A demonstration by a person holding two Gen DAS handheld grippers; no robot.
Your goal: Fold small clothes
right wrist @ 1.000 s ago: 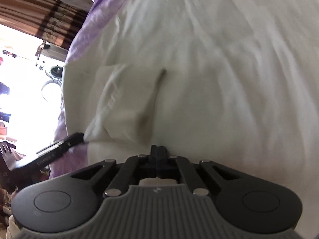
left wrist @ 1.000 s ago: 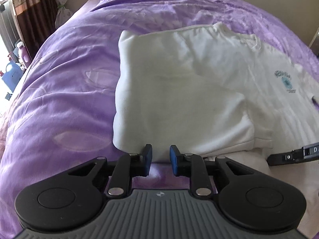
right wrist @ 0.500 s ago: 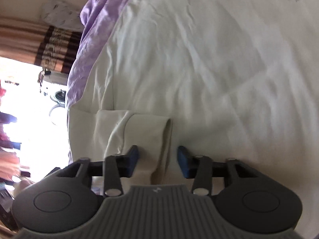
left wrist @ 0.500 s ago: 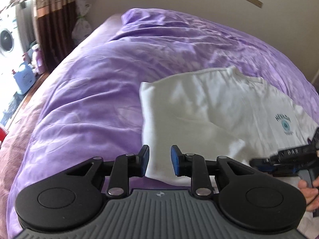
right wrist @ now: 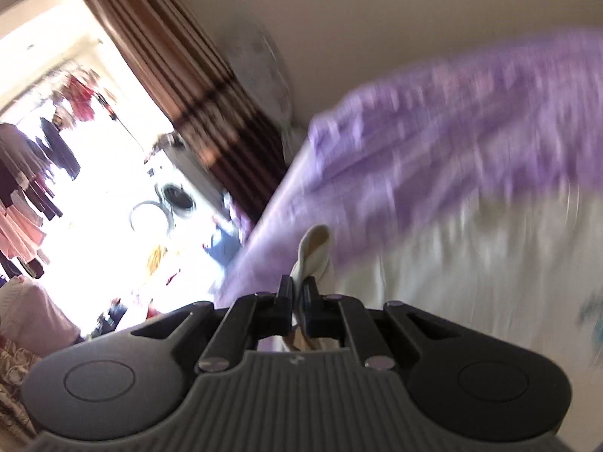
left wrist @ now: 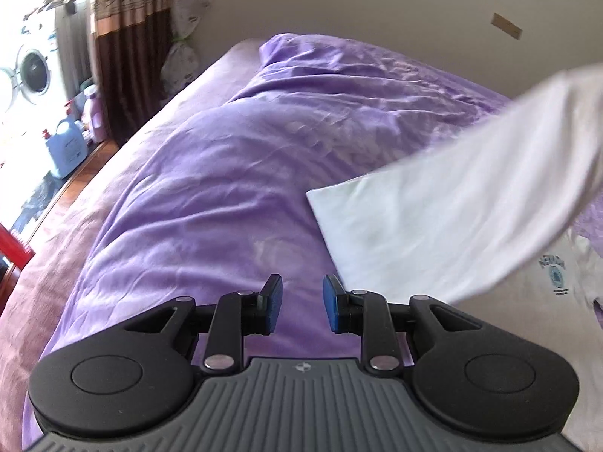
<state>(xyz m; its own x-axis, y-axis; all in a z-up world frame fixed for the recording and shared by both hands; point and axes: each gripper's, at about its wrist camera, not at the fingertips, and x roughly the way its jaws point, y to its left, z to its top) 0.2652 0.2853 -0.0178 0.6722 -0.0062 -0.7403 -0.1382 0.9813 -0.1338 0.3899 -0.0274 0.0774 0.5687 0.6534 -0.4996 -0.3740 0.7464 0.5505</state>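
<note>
Purple bedding (left wrist: 233, 173) is covering the bed, with a washing machine (left wrist: 32, 71) and a blue jug (left wrist: 66, 147) standing far left beyond it. Left gripper (left wrist: 301, 303) is hovering over the near bedding, its blue pads narrowly parted and holding nothing. To its right, the white shirt (left wrist: 452, 218) is lifting off the bed, part still lying flat. Right gripper (right wrist: 297, 297) is pinching a fold of that shirt.
</note>
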